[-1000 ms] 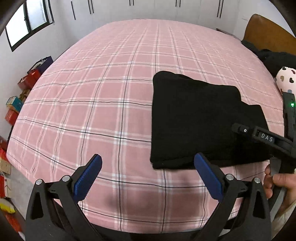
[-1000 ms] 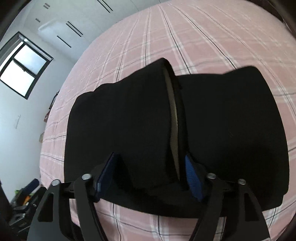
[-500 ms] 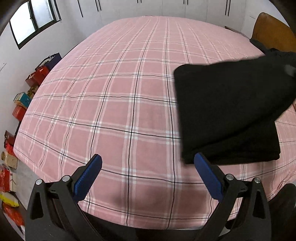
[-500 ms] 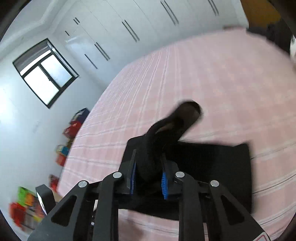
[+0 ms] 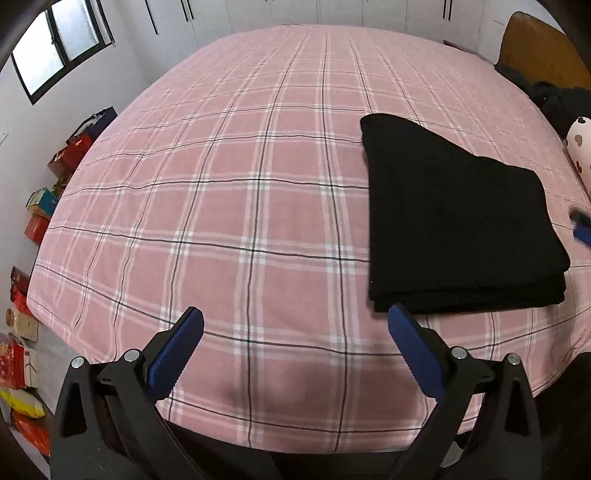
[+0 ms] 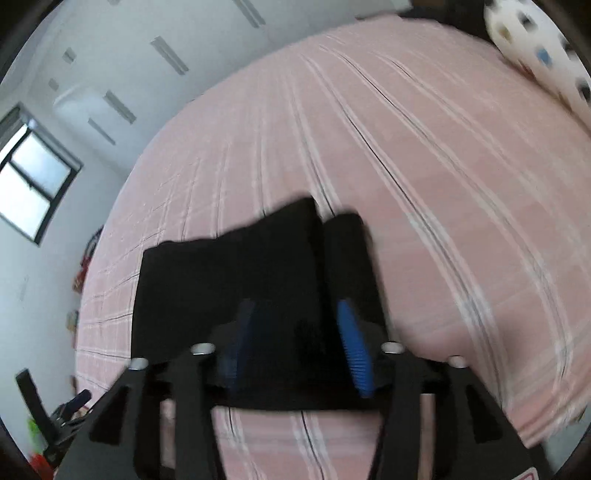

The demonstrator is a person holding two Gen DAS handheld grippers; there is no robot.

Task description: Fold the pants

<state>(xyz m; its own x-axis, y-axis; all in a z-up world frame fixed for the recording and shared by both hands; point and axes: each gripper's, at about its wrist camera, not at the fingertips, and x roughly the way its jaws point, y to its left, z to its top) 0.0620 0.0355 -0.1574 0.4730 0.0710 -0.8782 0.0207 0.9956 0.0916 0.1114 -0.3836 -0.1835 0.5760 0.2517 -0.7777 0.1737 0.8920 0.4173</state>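
While the black pants [image 5: 458, 221] lie folded into a compact rectangular stack on the pink plaid bed [image 5: 236, 192], neither tool grips them. In the left wrist view, the stack occupies the right half of the mattress, with its layered edges facing the near edge of the bed and its far left corner pointing toward the wardrobe doors [image 5: 354, 11].

The left hand-held gripper [image 5: 295, 345] is released: its two blue-padded fingers [image 5: 177, 350] stand wide apart above the near edge of the bed, with bare sheet between them. The right finger tip appears just beside the near left corner of the stack; contact cannot be confirmed.

The right hand-held gripper [image 6: 295, 341] is also released. Its blue pads [image 6: 354, 347] are separated, and the pants [image 6: 236, 280] are seen behind and between them. The right wrist view is motion-blurred, so it cannot be determined whether the fingers touch the fabric. In this view, the upper layer of the stack shows a narrow gap near its far right end, through which a strip of sheet is visible.

Surrounding items:
- A white cushion with heart marks [image 5: 580, 140] lies at the right edge of the bed.
- A dark garment [image 5: 554, 99] lies in front of a brown headboard [image 5: 539, 48].
- Coloured boxes and bags [image 5: 40, 218] line the floor on the left, under a window [image 5: 59, 40].
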